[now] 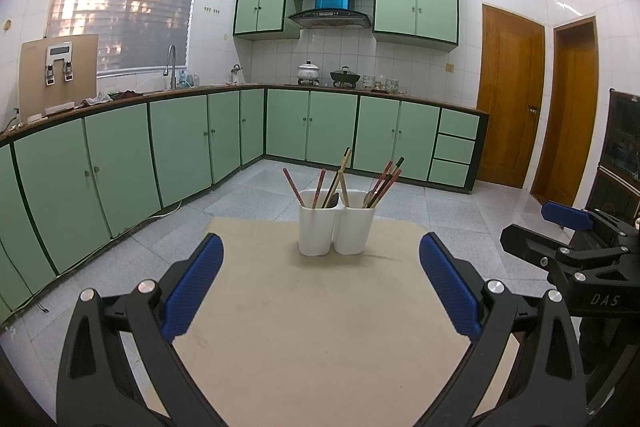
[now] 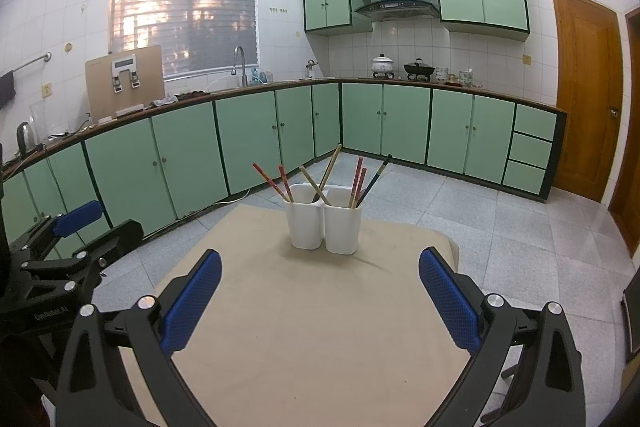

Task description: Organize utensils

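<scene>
While chopsticks (image 1: 320, 183) fill holder (image 1: 336, 231) | left claw (image 1: 321, 259) released | right claw (image 2: 320, 277) released

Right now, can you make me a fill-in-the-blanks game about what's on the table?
1. The white holder has ___ compartments side by side.
2. The chopsticks stand ___ the holder.
3. The left hand-held gripper and the right hand-held gripper both have their jaws ___.
4. The holder stands on a ___-coloured table.

Missing words: two; inside; open; tan
</scene>
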A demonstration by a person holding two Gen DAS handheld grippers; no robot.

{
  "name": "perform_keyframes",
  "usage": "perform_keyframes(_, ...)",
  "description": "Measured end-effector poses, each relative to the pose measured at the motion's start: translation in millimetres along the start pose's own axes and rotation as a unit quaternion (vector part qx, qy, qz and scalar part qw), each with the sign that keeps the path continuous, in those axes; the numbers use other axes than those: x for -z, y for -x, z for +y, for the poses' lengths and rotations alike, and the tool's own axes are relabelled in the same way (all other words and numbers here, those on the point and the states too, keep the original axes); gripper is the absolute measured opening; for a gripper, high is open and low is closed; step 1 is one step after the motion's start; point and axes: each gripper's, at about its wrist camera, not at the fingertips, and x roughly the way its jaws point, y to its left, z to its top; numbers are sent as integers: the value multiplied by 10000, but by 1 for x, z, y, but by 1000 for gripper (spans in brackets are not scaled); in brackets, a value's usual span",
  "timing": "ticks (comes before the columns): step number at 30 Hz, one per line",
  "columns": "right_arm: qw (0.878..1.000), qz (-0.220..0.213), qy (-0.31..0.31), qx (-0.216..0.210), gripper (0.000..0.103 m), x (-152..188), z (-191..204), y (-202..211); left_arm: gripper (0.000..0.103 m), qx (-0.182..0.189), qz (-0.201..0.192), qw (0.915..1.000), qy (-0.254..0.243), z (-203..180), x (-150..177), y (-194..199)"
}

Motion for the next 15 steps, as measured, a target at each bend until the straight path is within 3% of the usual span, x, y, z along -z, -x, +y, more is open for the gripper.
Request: perform_keyframes(15,10000,15,3,6,97,2,-2,-2,96,-10,34,10000,23,4,0,-2)
